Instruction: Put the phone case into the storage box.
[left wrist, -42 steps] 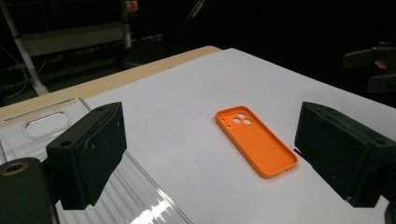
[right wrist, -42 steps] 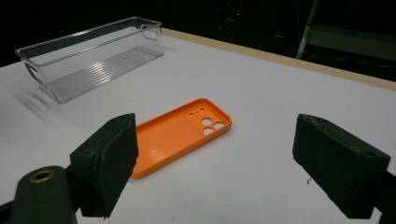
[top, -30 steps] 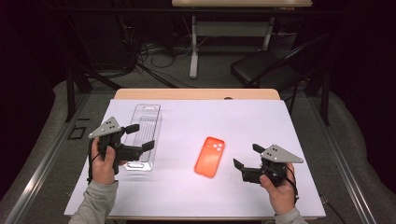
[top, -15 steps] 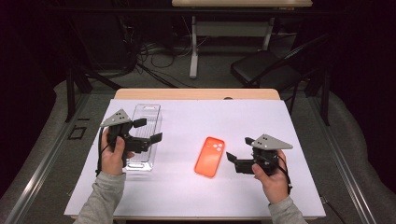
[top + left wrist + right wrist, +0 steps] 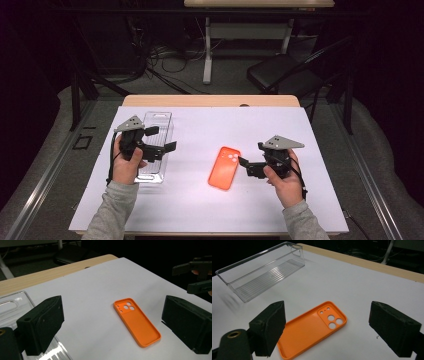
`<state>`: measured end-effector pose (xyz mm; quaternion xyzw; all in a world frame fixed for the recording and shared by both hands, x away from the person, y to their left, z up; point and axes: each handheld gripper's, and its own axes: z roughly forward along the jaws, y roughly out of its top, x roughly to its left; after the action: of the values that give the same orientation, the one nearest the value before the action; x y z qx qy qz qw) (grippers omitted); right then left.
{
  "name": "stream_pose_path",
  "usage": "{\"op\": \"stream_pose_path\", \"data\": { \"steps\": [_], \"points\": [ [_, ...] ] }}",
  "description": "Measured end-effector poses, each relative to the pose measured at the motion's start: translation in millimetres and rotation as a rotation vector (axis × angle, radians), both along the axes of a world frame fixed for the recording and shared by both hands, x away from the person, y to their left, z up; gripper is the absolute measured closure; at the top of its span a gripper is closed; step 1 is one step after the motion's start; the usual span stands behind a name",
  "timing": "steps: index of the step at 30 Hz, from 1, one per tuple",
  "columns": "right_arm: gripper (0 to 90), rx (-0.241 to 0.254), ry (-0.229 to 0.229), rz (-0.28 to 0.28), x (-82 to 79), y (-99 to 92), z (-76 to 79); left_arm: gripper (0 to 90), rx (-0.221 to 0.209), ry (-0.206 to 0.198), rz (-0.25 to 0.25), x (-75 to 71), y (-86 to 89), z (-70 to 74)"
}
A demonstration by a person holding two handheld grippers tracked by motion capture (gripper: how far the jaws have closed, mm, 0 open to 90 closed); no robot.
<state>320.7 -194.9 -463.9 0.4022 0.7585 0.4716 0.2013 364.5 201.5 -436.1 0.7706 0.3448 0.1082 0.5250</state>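
Gaping wide and holding nothing, the right tool (image 5: 248, 166) hovers just beside the orange phone case (image 5: 224, 167); the left tool (image 5: 161, 139) is equally spread.

- A white sheet (image 5: 280, 130) covers the wooden worktop (image 5: 210, 100).
- Beyond it, a black chair (image 5: 280, 75) stands on grey floor.
- Tangled cables (image 5: 160, 60) lie beside a white desk leg (image 5: 206, 50).

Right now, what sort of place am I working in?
Most likely a lab or recording workstation, not a home. The table is covered with a plain white sheet, loose cables trail over the grey floor behind it, and a black chair and another desk's white leg stand in the dark background.
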Motion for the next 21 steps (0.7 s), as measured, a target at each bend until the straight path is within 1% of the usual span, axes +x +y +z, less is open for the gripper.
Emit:
{"op": "stream_pose_path", "data": {
  "steps": [2, 4, 5, 7, 9, 13, 14, 15, 16, 20, 21],
  "points": [
    [13.6, -0.003, 0.005, 0.003, 0.4, 0.0, 0.1, 3.6, 0.000, -0.001, 0.001, 0.2, 1.8, -0.2],
    [13.6, -0.005, 0.018, 0.003, 1.2, 1.2, -0.4, 0.9, -0.003, 0.001, 0.006, -0.2, 3.5, -0.5],
    [13.5, -0.017, 0.025, 0.007, 2.3, 2.1, -0.6, 0.5, -0.001, 0.000, 0.006, -0.3, 4.1, -0.6],
    [13.2, -0.022, 0.040, 0.013, 3.4, 3.9, -0.8, 0.5, 0.006, 0.007, 0.010, -0.7, 4.9, -1.2],
    [13.0, -0.023, 0.042, 0.019, 4.2, 5.1, -1.4, 0.5, 0.005, 0.016, 0.015, -0.6, 5.3, -2.3],
    [8.7, -0.043, 0.087, 0.064, 7.4, 12.1, -1.4, 0.5, 0.000, 0.026, 0.021, -1.2, 7.6, -2.7],
    [8.7, -0.043, 0.087, 0.064, 7.4, 12.1, -1.4, 0.5, -0.005, 0.026, 0.023, -1.7, 8.0, -2.4],
    [8.5, -0.049, 0.090, 0.069, 7.9, 13.9, -0.9, 0.5, -0.004, 0.022, 0.022, -2.2, 8.5, -2.0],
    [7.6, -0.069, 0.100, 0.076, 8.8, 18.5, 0.7, 0.5, -0.006, 0.024, 0.019, -2.9, 8.9, -1.4],
    [6.4, -0.086, 0.108, 0.091, 9.9, 24.4, 2.7, 0.5, -0.012, 0.021, 0.017, -5.7, 8.6, 1.3],
    [6.3, -0.104, 0.109, 0.109, 10.9, 29.1, 3.4, 0.5, -0.011, 0.016, 0.017, -6.3, 8.2, 2.0]
  ]
}}
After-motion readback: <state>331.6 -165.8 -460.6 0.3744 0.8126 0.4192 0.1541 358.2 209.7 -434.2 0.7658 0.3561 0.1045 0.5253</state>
